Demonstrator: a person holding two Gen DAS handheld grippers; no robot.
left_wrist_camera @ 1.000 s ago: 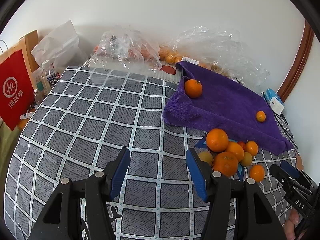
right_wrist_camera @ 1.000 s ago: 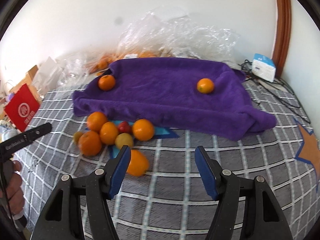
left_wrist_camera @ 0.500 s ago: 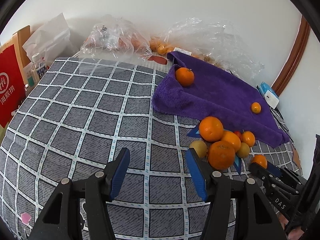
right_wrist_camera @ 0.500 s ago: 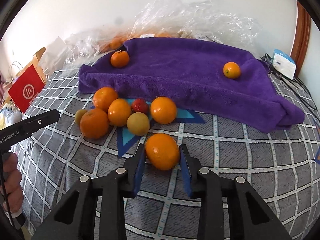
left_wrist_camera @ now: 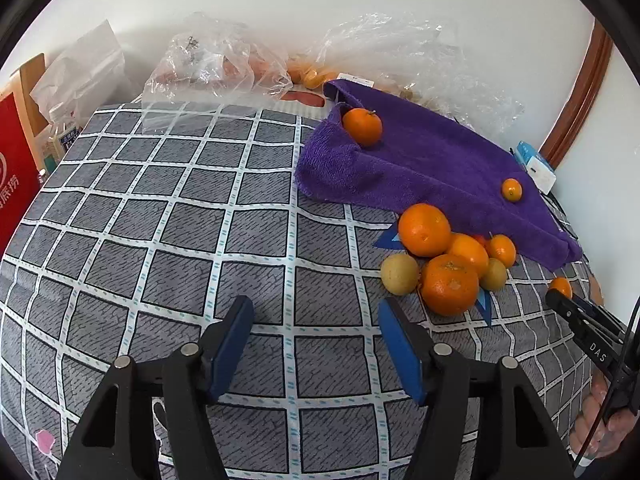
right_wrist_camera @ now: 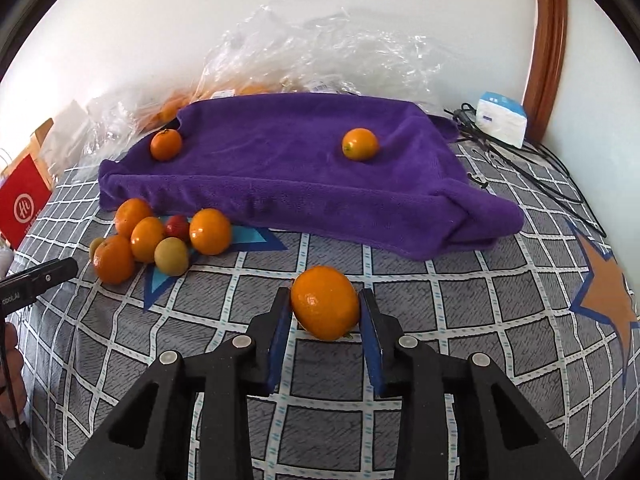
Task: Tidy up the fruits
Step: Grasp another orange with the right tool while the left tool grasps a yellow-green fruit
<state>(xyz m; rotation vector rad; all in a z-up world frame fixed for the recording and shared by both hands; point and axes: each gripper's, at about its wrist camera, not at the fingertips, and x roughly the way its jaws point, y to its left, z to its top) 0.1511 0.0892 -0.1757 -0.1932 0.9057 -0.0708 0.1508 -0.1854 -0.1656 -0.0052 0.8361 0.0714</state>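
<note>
Fruits (right_wrist_camera: 160, 240) lie in a loose cluster on the checked bedcover (left_wrist_camera: 160, 240), just beside the near edge of the purple towel (right_wrist_camera: 300, 168): several oranges, two yellowish round fruits and one small red one, most of them touching. Two more oranges sit on the towel itself, well apart, one near its left corner (right_wrist_camera: 165, 144) and a smaller one toward the right (right_wrist_camera: 360, 143).

One orange (right_wrist_camera: 325, 302) has left the group. A second ago it lay on the cover in front of the cluster, with the right gripper (right_wrist_camera: 326, 308) spread wide over it; half a second ago the blue pads were already drawn in on either side. The jaws have just been closing, and now both pads press against the orange's flanks. It appears to be raised a little off the cover, though the fisheye view makes that hard to judge. The cluster now sits further to the left in the right wrist view than before.

The left gripper (left_wrist_camera: 316, 320) hangs over bare cover, empty, with the cluster just beyond its right pad. Its jaws have just been opening (a little wider than in the earlier frames), and nothing is between them. From the left wrist view, the held orange (left_wrist_camera: 560, 287) peeks out above the right gripper's dark tip.
</note>
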